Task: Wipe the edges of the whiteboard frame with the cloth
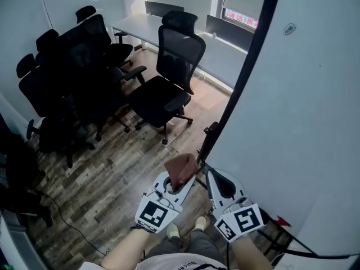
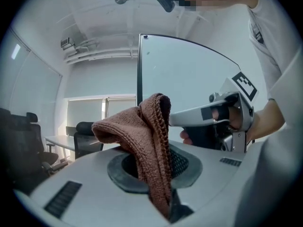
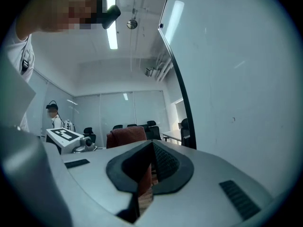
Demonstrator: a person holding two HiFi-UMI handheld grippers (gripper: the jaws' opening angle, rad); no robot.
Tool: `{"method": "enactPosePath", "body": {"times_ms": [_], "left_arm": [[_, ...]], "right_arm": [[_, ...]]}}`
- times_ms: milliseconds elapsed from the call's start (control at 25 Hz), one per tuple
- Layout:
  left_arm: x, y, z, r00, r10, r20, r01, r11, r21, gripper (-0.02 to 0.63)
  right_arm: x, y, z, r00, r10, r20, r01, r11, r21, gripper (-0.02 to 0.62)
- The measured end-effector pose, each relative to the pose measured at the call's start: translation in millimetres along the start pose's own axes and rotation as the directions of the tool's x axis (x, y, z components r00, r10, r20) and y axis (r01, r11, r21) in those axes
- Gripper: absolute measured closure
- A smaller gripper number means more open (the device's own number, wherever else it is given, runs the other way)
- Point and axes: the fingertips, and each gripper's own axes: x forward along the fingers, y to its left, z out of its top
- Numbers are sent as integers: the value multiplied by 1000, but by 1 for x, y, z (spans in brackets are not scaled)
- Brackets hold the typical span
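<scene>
The brown cloth [image 1: 181, 170] sticks up from my left gripper [image 1: 179, 185], which is shut on it; in the left gripper view the cloth [image 2: 151, 136] folds over the jaws of that gripper [image 2: 161, 174]. The whiteboard's black frame edge [image 1: 242, 77] runs diagonally just right of the cloth, a short gap away. Beside it, my right gripper [image 1: 210, 178] is held close to the frame's lower end, jaws together and empty [image 3: 150, 169]. The frame edge [image 3: 177, 84] rises right of those jaws, and the cloth [image 3: 127, 136] shows to their left. The frame's corner [image 2: 140, 36] stands behind the cloth.
Black office chairs [image 1: 169, 83] and several more [image 1: 73, 77] crowd the wood floor to the left. A white desk [image 1: 140, 24] runs along the far wall. The whiteboard's stand bracket [image 1: 211, 129] juts out low. A cable [image 1: 73, 224] crosses the floor. A person [image 3: 53, 117] stands far off.
</scene>
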Motion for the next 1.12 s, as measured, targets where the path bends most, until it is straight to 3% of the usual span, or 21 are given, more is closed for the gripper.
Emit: {"method": "enactPosePath", "body": {"times_ms": [240,480,1120], "left_arm": [[-4,-2,42,999,-12,41,10,999,33,541],[-11,0,68,998,5,59,-6,1000,16,541],[-18,5,89,998,17,67,-18,1000,20,541]], "right_arm": [[0,4,27,1000,0,30,1,999,-33,594],[-2,9,46,999,16,31,-14,998,-61,594],[11,20,60,999,41,17,-39,995,-87,594]]}}
